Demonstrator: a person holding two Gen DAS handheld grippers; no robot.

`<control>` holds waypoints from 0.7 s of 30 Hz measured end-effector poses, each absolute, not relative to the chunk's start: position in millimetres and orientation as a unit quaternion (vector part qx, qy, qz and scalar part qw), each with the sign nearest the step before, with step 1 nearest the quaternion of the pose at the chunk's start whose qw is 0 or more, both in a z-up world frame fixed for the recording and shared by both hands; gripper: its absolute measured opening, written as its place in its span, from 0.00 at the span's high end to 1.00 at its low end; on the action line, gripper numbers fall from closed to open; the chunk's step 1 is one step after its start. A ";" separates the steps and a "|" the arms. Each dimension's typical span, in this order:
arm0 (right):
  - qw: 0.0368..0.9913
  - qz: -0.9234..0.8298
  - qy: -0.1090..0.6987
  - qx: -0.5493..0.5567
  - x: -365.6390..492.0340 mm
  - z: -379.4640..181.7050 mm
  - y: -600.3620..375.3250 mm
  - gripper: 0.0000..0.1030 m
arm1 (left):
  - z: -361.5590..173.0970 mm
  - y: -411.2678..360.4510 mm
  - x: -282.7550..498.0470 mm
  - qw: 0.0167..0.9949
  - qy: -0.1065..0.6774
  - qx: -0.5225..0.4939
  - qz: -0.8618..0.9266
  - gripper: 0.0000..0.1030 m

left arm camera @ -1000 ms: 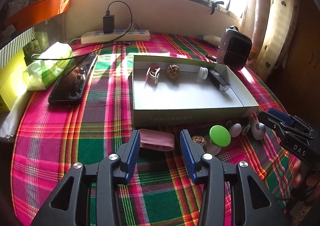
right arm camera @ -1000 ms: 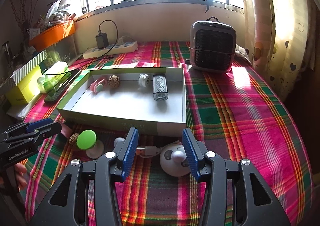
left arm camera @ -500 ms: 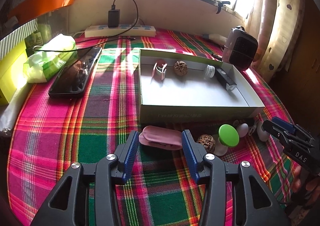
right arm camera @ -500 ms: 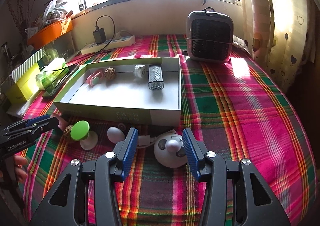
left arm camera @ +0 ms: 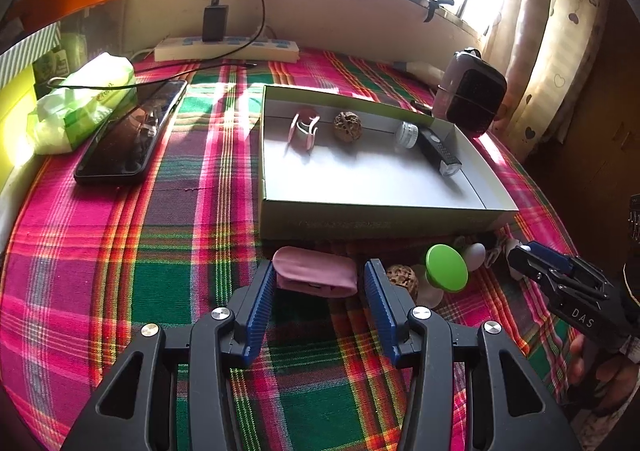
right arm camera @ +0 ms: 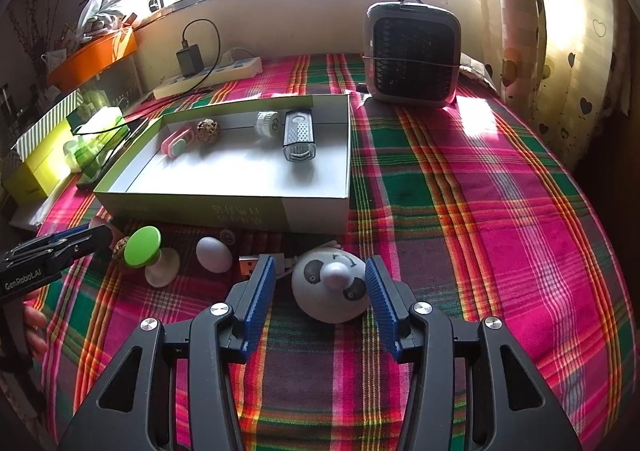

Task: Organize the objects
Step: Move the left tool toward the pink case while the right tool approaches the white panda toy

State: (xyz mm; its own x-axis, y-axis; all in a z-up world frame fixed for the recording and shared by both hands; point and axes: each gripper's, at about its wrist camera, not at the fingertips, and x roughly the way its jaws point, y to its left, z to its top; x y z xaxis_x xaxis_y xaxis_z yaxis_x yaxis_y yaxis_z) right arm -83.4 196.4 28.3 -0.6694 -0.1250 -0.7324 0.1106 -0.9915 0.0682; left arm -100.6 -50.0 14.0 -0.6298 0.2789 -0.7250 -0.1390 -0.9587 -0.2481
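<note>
- The left hand-held gripper (left arm camera: 318,283) hangs low over the plaid cloth with a pink case (left arm camera: 316,277) between its blue pads. Its jaws are opening, and the pads look clear of the case's ends, so the case seems to rest on the cloth rather than hang in a grip.
- The case lies flat and crosswise, just in front of the box's near wall. It is soft-looking, oblong, with rounded ends and a seam along its near edge.
- The right hand-held gripper (right arm camera: 320,283) stands part open around a round white panda gadget (right arm camera: 330,293). Its pads flank the gadget with a sliver of gap on each side, which reads as lining up for a grasp, not squeezing.
- The gadget is a dome with black eye patches and a pale knob; a cable and plug (right arm camera: 250,263) trail from its left side.
- Beside it lie a white egg (right arm camera: 214,253), a green-topped mushroom shape (right arm camera: 142,247) and a walnut (left arm camera: 402,277), all lined up loose before the box, likely waiting their turn.
- The shallow box (right arm camera: 312,215) already holds a pink clip, a second walnut, a small white jar and a bike light along its far side, leaving its near floor free for more.
</note>
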 end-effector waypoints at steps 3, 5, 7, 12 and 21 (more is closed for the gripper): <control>0.062 -0.911 -0.014 0.407 -82.5 25.5 201.5 0.53 | 14.6 -48.6 -98.6 0.122 -0.084 -0.414 0.898 0.57; 0.058 -0.911 -0.014 0.409 -81.9 25.4 204.0 0.53 | 14.0 -47.7 -97.9 0.125 -0.084 -0.415 0.897 0.57; 0.054 -0.910 -0.012 0.410 -81.7 25.4 206.2 0.53 | 13.4 -46.5 -97.0 0.127 -0.084 -0.417 0.896 0.57; 0.049 -0.909 -0.008 0.413 -81.4 24.6 210.1 0.53 | 13.0 -41.3 -92.7 0.136 -0.077 -0.419 0.894 0.57; 0.056 -0.901 -0.004 0.430 -87.5 19.9 212.3 0.45 | 19.1 -40.1 -83.4 0.144 -0.051 -0.412 0.899 0.57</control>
State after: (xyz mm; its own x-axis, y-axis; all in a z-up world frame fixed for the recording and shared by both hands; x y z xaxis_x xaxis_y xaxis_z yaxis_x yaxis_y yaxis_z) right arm -87.5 212.3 19.9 -0.6237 -0.1036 -0.7748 0.0969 -0.9938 0.0549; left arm -83.4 -40.1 19.1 -0.6200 0.2999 -0.7250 -0.2162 -0.9536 -0.2096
